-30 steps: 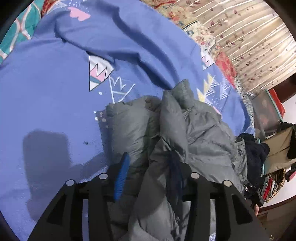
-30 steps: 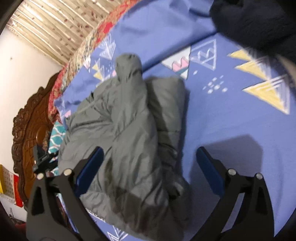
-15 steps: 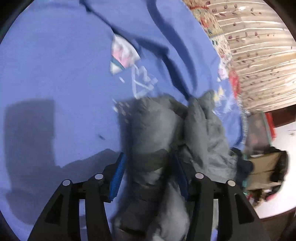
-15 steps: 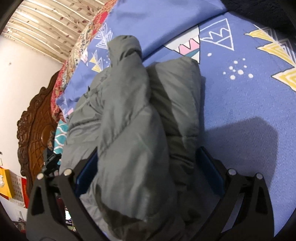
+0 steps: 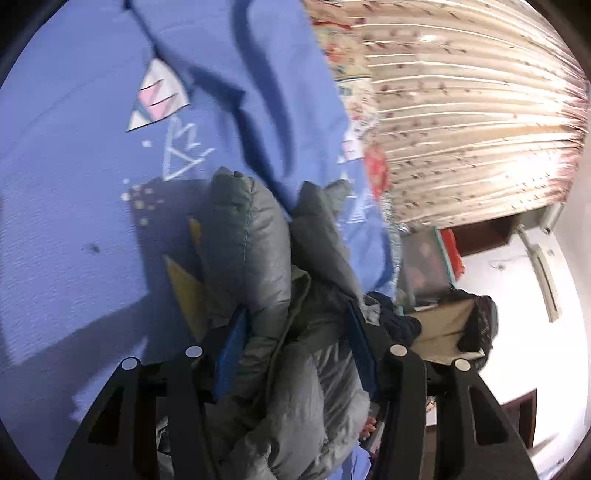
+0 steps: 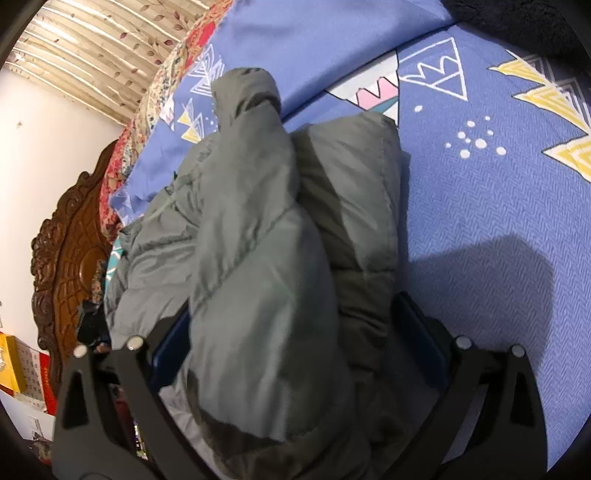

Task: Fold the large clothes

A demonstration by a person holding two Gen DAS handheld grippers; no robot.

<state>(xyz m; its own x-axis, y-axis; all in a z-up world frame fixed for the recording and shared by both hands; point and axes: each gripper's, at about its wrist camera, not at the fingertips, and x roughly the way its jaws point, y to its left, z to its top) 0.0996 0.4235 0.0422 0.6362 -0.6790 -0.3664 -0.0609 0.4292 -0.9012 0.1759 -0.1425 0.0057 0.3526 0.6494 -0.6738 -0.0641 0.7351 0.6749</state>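
Note:
A grey puffer jacket lies bunched and partly folded on a blue patterned bedsheet. My right gripper has its blue-padded jaws closed around a thick fold of the jacket. The jacket also shows in the left wrist view, lifted off the blue sheet. My left gripper is shut on another thick fold of it, which fills the gap between the pads.
A carved wooden headboard stands at the left. Floral curtains hang beyond the bed. A dark garment and bags sit off the bed's edge. Another dark garment lies at the sheet's far corner.
Both grippers have closed onto the jacket's folds. The left gripper has lifted and tilted with its fold, so the curtains and the room beyond the bed now show.

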